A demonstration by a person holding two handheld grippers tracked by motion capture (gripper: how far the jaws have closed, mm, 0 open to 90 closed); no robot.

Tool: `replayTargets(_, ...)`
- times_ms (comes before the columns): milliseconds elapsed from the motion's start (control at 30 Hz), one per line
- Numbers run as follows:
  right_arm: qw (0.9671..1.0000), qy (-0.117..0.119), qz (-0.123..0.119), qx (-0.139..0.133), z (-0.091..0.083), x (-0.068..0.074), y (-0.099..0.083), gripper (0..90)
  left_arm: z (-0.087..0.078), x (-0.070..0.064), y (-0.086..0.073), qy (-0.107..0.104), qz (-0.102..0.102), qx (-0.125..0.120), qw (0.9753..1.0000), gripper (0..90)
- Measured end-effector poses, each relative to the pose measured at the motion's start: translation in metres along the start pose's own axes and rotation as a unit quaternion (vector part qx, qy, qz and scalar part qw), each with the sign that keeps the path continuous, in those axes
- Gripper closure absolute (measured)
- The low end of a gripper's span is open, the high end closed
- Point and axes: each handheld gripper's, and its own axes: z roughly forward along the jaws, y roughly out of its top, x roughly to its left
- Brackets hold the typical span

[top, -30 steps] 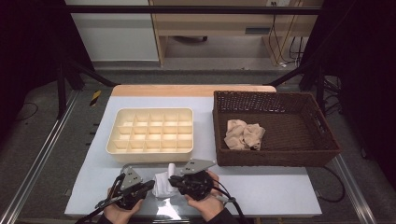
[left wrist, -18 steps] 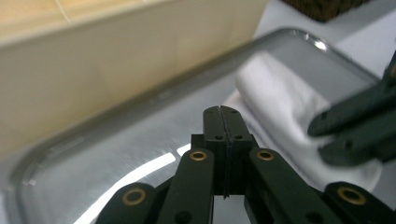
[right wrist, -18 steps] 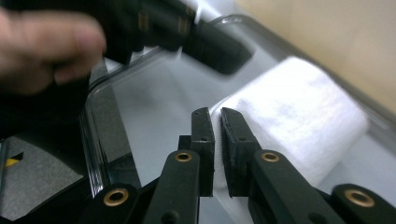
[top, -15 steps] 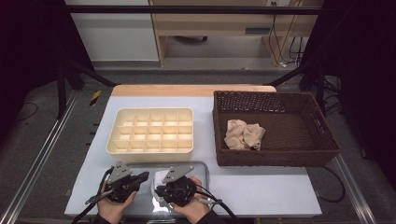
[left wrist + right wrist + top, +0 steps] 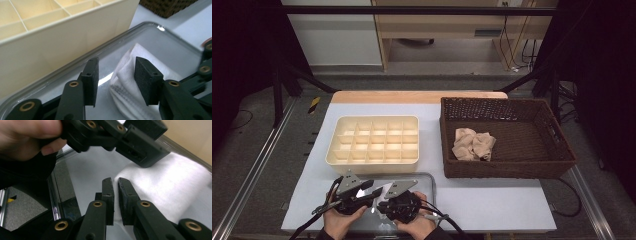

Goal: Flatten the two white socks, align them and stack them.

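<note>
A folded white cloth (image 5: 125, 67) lies in a shallow clear tray (image 5: 140, 27) at the table's front edge. My left gripper (image 5: 115, 61) is open, its jaws low over the tray on either side of a fold of the cloth, the right jaw touching it. My right gripper (image 5: 114, 181) is shut on the near edge of the white cloth (image 5: 162, 180), and the left gripper (image 5: 140, 147) hangs just beyond it. In the high view both grippers meet over the tray (image 5: 432, 182), the left gripper (image 5: 373, 193) beside the right gripper (image 5: 381, 202).
A cream compartment organizer (image 5: 373, 140) stands right behind the tray, its wall (image 5: 62, 37) close to my left jaw. A brown wicker basket (image 5: 507, 170) at the right holds a crumpled beige cloth (image 5: 473, 144). A hand (image 5: 25, 135) holds the left gripper.
The white cloth, held up between both grippers a second ago, has come down into the tray. Both grippers have moved left and lower, and the left one has let go.
</note>
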Motion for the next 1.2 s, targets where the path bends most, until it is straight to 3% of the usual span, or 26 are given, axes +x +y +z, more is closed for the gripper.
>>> replayTargets(200, 0.9996, -0.014, 0.025, 0.001, -0.012, -0.006, -0.007, 81.4, -0.001, -0.002, -0.008, 0.003, -0.004, 0.017, 0.9998, 53.7)
replayTargets(433, 0.9975, -0.056, 0.042, -0.011, -0.024, -0.012, -0.011, 80.7, -0.009, -0.006, -0.018, 0.004, -0.02, 0.011, 0.9997, 51.8)
replayTargets(533, 0.9967, -0.064, 0.048, -0.013, -0.026, -0.012, -0.009, 79.8, -0.01, -0.009, -0.02, 0.007, -0.025, 0.01, 0.9996, 50.4)
replayTargets(700, 0.9953, -0.061, 0.061, -0.044, -0.036, -0.009, -0.004, 80.1, -0.013, -0.011, -0.023, 0.012, -0.028, 0.012, 0.9995, 48.9)
replayTargets(900, 0.9958, -0.057, 0.068, -0.021, -0.027, -0.005, -0.017, 81.0, -0.016, -0.012, -0.028, -0.001, -0.038, 0.015, 0.9992, 45.9)
replayTargets(1200, 0.9959, -0.038, 0.081, -0.012, -0.026, -0.003, -0.031, 82.2, -0.013, -0.017, -0.033, -0.01, -0.044, 0.016, 0.9989, 38.7)
